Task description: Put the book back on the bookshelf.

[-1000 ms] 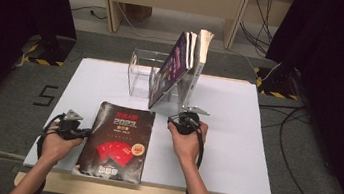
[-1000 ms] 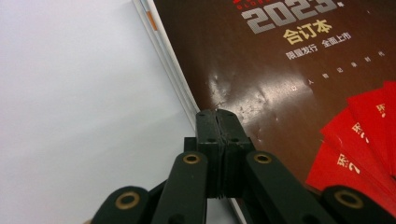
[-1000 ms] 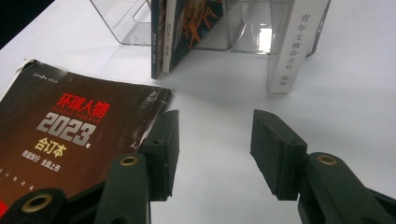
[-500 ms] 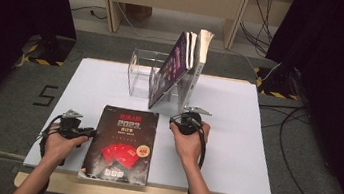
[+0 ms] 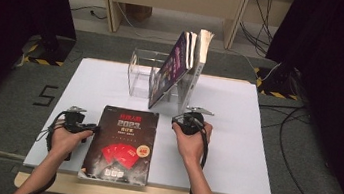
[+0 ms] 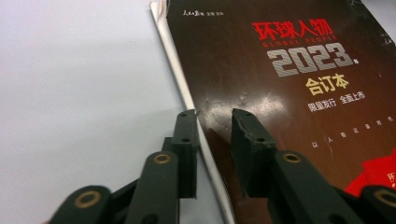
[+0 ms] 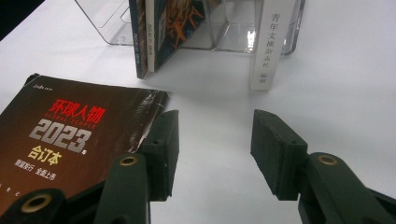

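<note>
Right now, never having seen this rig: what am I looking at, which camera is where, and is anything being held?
No robot here: a person at a table holds a hand-held two-jaw gripper in each hand. The high view looks down from above the person's side: left gripper, right gripper. The other two pictures come from cameras riding on each gripper, looking along its black jaws.

On the white table lies a dark-covered magazine with red lettering and "2023", flat. Behind it a clear acrylic book rack holds leaning books.

Nothing is held. The left gripper's open jaws straddle the magazine's edge; the right gripper's are open beside its corner.
</note>
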The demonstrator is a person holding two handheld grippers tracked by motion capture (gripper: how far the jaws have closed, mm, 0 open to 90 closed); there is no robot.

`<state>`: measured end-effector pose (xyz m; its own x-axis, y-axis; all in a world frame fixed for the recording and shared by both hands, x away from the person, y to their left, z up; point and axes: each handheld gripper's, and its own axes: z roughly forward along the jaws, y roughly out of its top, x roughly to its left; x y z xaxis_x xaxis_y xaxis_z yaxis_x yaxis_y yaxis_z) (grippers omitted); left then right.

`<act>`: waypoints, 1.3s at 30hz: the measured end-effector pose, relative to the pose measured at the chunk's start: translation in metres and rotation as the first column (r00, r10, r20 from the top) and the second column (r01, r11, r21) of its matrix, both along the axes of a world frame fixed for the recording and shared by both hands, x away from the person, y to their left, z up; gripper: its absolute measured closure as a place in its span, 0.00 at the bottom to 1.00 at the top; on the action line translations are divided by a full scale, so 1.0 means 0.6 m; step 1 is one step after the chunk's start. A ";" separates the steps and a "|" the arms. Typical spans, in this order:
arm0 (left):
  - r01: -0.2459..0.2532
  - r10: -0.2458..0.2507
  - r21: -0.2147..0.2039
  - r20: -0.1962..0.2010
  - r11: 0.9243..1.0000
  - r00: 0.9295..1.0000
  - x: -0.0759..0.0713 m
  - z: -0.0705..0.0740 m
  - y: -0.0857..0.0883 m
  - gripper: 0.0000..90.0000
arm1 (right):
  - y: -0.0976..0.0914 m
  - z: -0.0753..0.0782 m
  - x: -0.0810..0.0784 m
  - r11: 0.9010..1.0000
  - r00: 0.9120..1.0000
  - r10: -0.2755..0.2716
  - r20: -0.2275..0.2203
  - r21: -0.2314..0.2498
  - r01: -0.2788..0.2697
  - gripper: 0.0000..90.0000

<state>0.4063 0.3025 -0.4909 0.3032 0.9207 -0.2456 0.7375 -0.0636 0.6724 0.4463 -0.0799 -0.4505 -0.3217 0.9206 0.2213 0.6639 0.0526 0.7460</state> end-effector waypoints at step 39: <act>0.164 -0.166 0.043 0.060 0.986 0.984 -0.034 0.002 -0.090 0.94 | -0.033 -0.005 0.004 1.000 0.999 -0.024 -0.037 -0.002 0.024 0.58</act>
